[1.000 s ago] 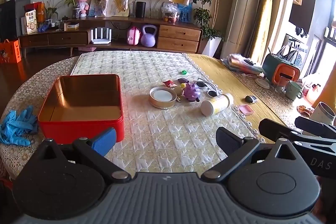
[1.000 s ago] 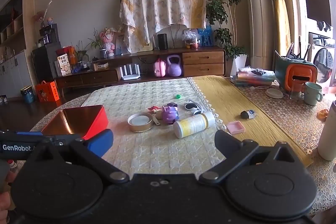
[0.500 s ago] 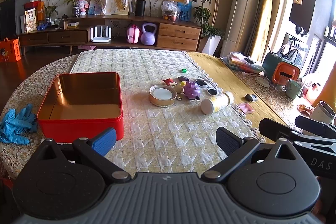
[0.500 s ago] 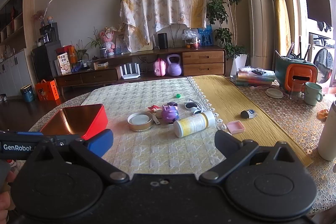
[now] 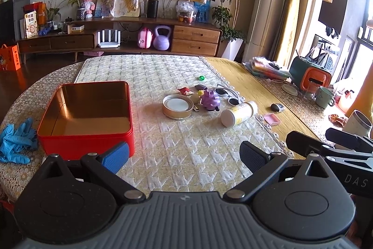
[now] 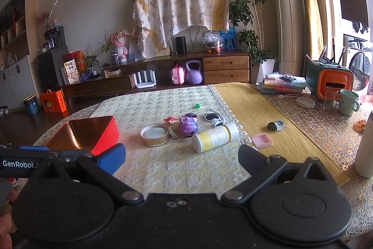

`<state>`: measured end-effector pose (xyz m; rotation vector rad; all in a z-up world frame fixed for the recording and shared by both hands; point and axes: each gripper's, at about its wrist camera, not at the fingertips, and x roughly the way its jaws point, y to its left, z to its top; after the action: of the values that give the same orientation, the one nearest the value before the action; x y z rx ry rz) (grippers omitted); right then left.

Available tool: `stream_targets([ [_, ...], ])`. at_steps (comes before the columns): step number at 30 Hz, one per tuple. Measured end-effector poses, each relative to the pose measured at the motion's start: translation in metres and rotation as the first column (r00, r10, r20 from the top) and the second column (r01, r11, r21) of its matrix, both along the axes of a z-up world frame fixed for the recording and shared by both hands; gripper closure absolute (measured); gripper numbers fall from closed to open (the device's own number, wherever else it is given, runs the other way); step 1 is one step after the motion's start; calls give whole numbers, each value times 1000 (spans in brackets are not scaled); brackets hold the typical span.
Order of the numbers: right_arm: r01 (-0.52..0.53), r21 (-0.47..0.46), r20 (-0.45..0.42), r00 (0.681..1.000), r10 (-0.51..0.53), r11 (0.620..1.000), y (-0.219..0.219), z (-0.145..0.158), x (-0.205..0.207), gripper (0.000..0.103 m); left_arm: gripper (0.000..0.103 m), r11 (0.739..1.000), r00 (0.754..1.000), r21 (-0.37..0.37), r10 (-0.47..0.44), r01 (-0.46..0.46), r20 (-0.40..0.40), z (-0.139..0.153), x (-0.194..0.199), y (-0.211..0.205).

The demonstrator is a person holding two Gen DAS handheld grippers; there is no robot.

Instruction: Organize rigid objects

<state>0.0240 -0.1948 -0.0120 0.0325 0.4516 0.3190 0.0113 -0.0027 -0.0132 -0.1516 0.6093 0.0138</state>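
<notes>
An empty red tin box [image 5: 86, 113] [image 6: 93, 132] sits at the left of the quilted mat. Right of it lie a round tin lid [image 5: 177, 106] [image 6: 155, 134], a purple toy [image 5: 210, 100] [image 6: 188, 125], a white bottle on its side [image 5: 239, 113] [image 6: 214, 137], white sunglasses [image 5: 229, 96] [image 6: 215, 118], a red wrapper [image 5: 185, 90] and a green bead [image 5: 202, 78] [image 6: 198, 105]. My left gripper [image 5: 184, 156] hovers open near the table's front, well short of the pile. My right gripper [image 6: 181, 159] is open too, nothing between its fingers.
Blue gloves [image 5: 16, 140] lie left of the box. On the yellow runner are a pink tray [image 6: 262, 140] and a small black device [image 6: 276, 125]. A green mug [image 6: 348, 101], an orange-green holder [image 6: 328, 81] and a white cup [image 5: 357, 124] stand at the right.
Both grippers stay open. The left wrist view has shifted slightly, with the box and pile sitting a little lower in frame; the right view is nearly unchanged.
</notes>
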Motion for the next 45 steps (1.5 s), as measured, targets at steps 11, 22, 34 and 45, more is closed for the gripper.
stream_targets([
  [11,4,-5,-26,1000,-4,1000,-10,-12,26,0,1,1000,998,-10,-7,6,-70,-12,31,1],
  [22,-32,-79,-31,999,29,996,-21,-27,80,0,1,998,994,50,-21,27,-106,-25,100,-5],
  [34,-130,-154,-92,989,117,979,-18,-51,158,0,1,992,991,128,8,9,-131,-56,192,-13],
  [45,-12,-164,-189,982,-20,986,-10,-55,224,0,1,987,983,158,46,-18,-177,-88,239,-8],
])
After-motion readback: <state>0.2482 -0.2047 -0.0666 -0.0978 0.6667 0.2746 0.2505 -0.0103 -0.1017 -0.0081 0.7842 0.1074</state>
